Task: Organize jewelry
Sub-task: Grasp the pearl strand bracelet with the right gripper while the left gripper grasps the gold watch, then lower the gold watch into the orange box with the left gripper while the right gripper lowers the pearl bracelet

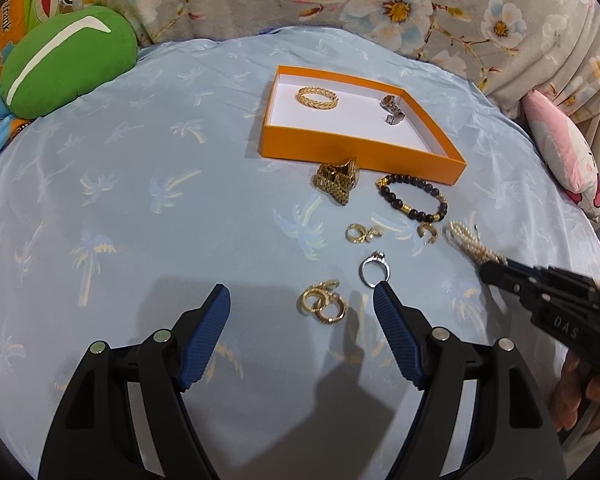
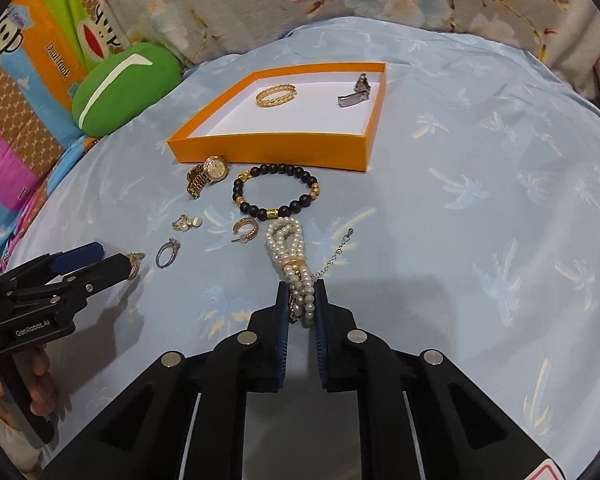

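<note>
Now our right claw [image 2: 302, 300] pinches the near end of the pearl bracelet [image 2: 288, 248], its length pointing straight toward the orange box [image 2: 268, 152] beyond, while our left claw [image 1: 302, 300] gapes over gold hoops [image 1: 323, 305].

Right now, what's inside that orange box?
Inside the orange box, on its white floor, lie a gold braided bangle and a silver watch. The near wall hides a strip of floor just behind it.
</note>
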Demonstrator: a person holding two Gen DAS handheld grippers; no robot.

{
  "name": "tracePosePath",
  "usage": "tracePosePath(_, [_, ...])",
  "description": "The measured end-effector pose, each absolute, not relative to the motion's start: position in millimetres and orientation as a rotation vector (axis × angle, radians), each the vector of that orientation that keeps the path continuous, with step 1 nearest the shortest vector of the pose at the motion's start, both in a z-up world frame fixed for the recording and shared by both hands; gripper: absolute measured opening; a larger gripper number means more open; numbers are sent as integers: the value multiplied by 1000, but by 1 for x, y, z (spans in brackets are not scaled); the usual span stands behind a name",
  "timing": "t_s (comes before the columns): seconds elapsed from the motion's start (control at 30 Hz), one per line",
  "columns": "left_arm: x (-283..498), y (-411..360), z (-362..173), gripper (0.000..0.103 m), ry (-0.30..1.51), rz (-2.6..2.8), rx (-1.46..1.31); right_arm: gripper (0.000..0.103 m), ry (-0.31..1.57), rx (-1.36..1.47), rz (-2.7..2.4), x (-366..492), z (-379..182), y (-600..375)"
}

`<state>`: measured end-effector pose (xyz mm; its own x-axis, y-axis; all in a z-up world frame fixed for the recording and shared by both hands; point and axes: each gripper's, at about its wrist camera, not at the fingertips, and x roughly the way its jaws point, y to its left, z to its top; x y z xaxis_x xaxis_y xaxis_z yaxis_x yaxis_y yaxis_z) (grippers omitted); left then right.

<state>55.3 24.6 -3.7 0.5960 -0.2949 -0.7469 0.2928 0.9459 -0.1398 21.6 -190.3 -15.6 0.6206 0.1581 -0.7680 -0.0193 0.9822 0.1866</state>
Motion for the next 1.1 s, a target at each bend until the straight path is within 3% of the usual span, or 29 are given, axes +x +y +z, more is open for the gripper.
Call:
tracePosePath(0.43, [121, -21, 6, 71, 867, -369, 9, 11, 862, 217, 75, 14, -14, -191])
tracePosePath(0.7, [150, -38, -7, 47, 903, -350, 17, 11, 846, 231, 86, 12, -12, -193])
tracePosePath(0.87, [150, -39, -7, 23, 902, -366, 7, 11, 841, 236, 88, 11, -11, -194])
tracePosePath(1.1, [144, -34, -6, 17, 904, -382, -38, 11, 816, 239, 82, 8, -7, -195])
